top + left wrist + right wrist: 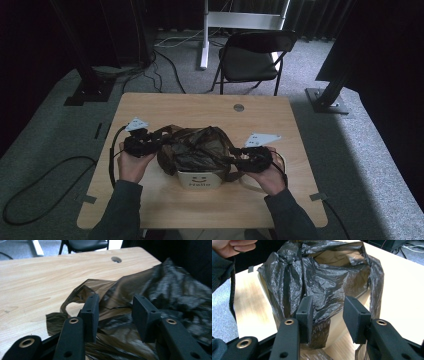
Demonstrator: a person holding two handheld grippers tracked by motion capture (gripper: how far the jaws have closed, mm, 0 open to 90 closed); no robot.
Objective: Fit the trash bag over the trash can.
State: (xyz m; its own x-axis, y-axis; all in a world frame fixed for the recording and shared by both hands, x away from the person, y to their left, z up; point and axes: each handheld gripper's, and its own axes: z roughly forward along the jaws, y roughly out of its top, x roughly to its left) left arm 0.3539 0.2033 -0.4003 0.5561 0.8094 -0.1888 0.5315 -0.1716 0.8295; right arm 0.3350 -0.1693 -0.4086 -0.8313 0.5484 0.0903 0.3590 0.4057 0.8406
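A dark, thin plastic bag point(192, 147) lies crumpled near the middle of the wooden counter point(200, 107), draped over a small white bin point(200, 181) with a smiling face and "Hello" printed on its front. The work in hand looks like fitting this bag as a liner over the bin's rim.

The left gripper point(141, 143) sits at the bag's nine o'clock edge; in the left gripper view its jaws stand apart, with a loose fold and a handle loop point(75, 298) of the film just ahead of them, nothing pinched. The right gripper point(250, 159) is at the bag's three o'clock side, and in the right gripper view its jaws are likewise parted, with a ridge of crumpled bag point(322, 287) lying between and beyond them and the open mouth point(337, 257) towards twelve o'clock.

To do this step well, I judge that each gripper should close on a single layer of the mouth's hem, not on a bunched wad, so the opening can spread. The two should take hold on opposite sides, then draw apart evenly and downward past the rim. The film is slippery and tears easily, so a firm pinch with slow pulling seems wise. The bin is light and may slide or tip if one side pulls harder than the other.
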